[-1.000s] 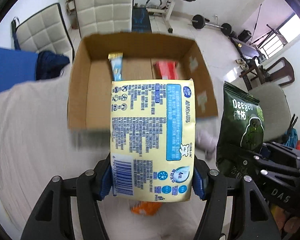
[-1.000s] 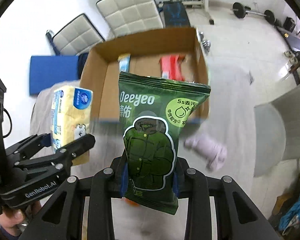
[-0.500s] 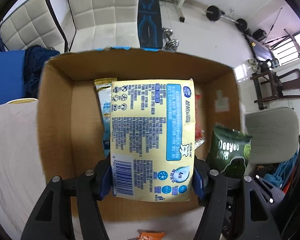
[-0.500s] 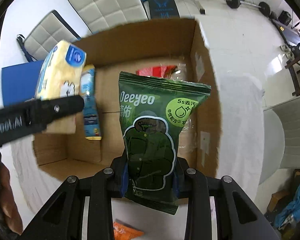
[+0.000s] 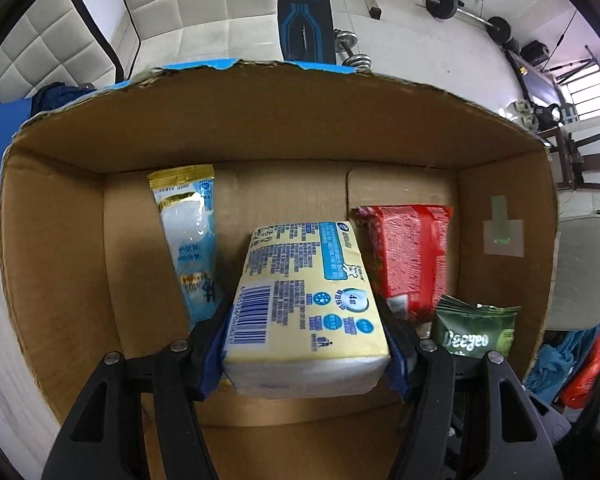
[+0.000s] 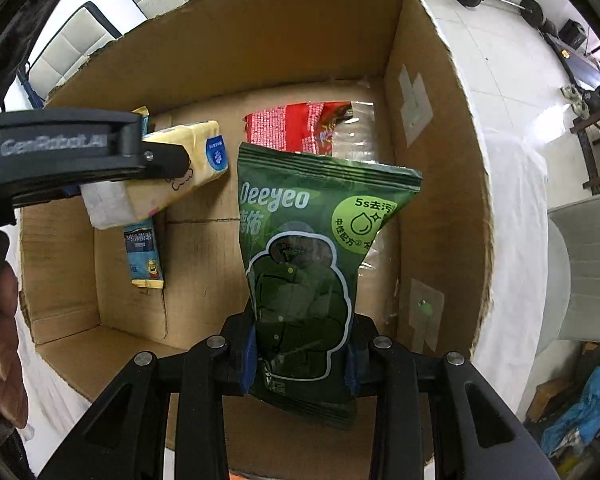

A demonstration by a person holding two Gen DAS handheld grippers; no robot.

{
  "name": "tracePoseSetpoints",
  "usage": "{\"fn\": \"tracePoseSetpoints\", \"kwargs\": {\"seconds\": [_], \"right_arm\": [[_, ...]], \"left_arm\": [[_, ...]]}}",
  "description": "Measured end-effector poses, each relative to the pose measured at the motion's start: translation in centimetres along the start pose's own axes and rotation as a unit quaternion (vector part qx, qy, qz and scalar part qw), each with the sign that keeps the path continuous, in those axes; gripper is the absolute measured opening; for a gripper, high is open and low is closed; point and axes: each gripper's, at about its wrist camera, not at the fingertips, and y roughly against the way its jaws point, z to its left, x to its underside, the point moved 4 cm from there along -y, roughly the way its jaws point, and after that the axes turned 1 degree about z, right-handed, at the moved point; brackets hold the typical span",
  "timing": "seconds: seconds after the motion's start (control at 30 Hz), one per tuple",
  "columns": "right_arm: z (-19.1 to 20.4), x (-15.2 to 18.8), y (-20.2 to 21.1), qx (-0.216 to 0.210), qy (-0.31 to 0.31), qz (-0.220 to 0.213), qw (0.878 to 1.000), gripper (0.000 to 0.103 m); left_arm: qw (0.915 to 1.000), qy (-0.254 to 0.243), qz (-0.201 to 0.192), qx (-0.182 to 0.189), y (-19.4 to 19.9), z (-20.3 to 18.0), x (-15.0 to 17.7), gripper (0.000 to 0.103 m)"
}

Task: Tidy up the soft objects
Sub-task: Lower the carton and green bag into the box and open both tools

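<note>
Tissue pack [image 5: 306, 308], yellow with blue print and a barcode, is sitting clamped between the fingers of the left gripper [image 5: 306, 344] at the lower centre of the left wrist view, its far end tipping down into the box [image 5: 52, 240]. In the right wrist view the same pack [image 6: 172, 176] is showing at the left of the frame, tilted, with the left gripper [image 6: 156, 158] reaching in from the left edge and a hand [image 6: 2, 320] showing at the lower left.

Right gripper [image 6: 300, 360] is squeezing the lower part of a green pouch [image 6: 312, 264] marked "Deeyeo", which is standing upright in the middle of that frame over the box [image 6: 432, 184]. In the left wrist view the pouch's top [image 5: 476, 328] is poking up at the lower right, just beside the tissue pack.

On the box floor a blue packet [image 5: 188, 240] with a gold top is lying at the left of the left wrist view and a red packet [image 5: 412, 252] at the right, with the tissue pack between them. In the right wrist view the red packet [image 6: 300, 128] is lying above the pouch, next to a clear wrapper [image 6: 360, 136], and the blue packet [image 6: 144, 256] is lying below the tissue pack.

Padded chairs [image 5: 204, 12], a bench [image 5: 304, 8] and barbells [image 5: 468, 12] are filling the top of the left wrist view. A white cloth [image 6: 516, 240] is covering the surface at the right of the box.
</note>
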Motion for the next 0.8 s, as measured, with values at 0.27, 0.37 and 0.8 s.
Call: {"fn": "tracePoseSetpoints", "kwargs": {"seconds": [0.27,0.37,0.8], "right_arm": [[0.6,-1.1,0.0,0.002,0.001,-0.015,1.0,0.036],[0.6,-1.6,-0.4,0.001,-0.004,-0.011,1.0,0.036],[0.8,-0.1,-0.3,-0.004,-0.004,0.022,1.0,0.077]], "left_arm": [[0.9992,0.011,-0.038,-0.003,1.5,0.1,-1.6,0.062],[0.9995,0.005,-0.027,-0.014,0.6,0.0,-1.9,0.062],[1.0,0.0,0.003,0.0,2.1,-0.8,0.3,0.067]]}}
